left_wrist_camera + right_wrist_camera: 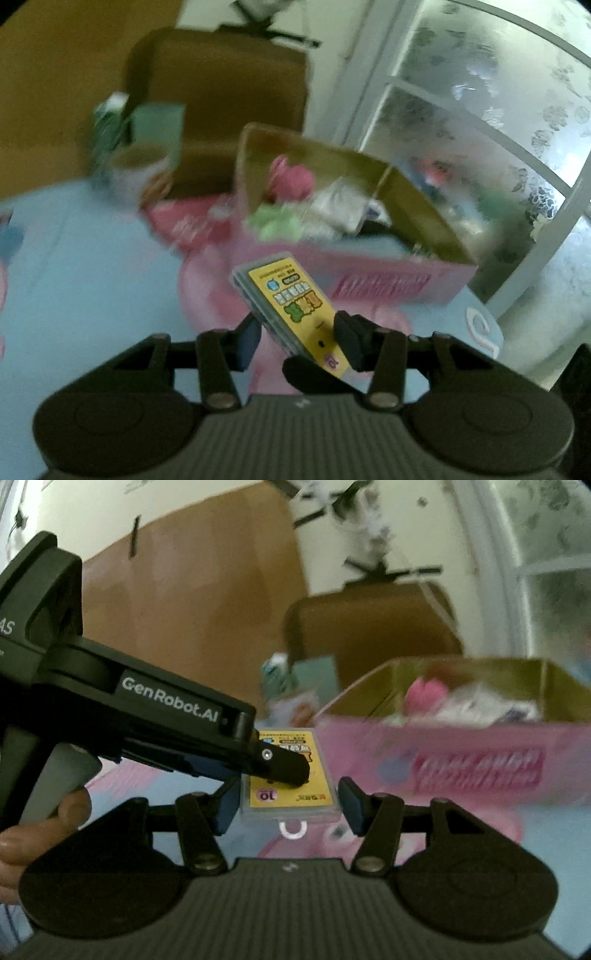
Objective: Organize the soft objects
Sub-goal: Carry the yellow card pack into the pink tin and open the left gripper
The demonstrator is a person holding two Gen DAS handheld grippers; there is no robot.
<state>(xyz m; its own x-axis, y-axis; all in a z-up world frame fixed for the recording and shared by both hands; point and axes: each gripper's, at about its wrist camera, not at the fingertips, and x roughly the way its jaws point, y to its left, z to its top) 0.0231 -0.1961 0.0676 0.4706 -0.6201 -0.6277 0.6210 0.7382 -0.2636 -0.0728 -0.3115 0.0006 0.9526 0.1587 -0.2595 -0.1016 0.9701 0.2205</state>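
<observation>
Right now the left hand-held gripper (295, 341) is clamped on a flat clear-plastic pack with a yellow card (291, 306), pinching it near one end with the pack held up in the air. From the left wrist view the pack's long axis runs away from the fingers, slanting up and to the left, its far end aimed toward the pink cardboard box (399, 280) just beyond. The right hand-held gripper (284, 806) sits around the same pack (288, 797), its two pads standing a little off either edge, so it looks spread and not yet gripping. In that view the card faces up, its length running away from the camera.

My guess is the step in hand is a handover or a two-handed steadying of the pack before it goes into the box, which already holds pink, green and white soft things, too blurred to name. Next would be closing the right pads squarely on the edges, then releasing the left. Below lies a light blue cloth with a pink cartoon print (92, 266).
</observation>
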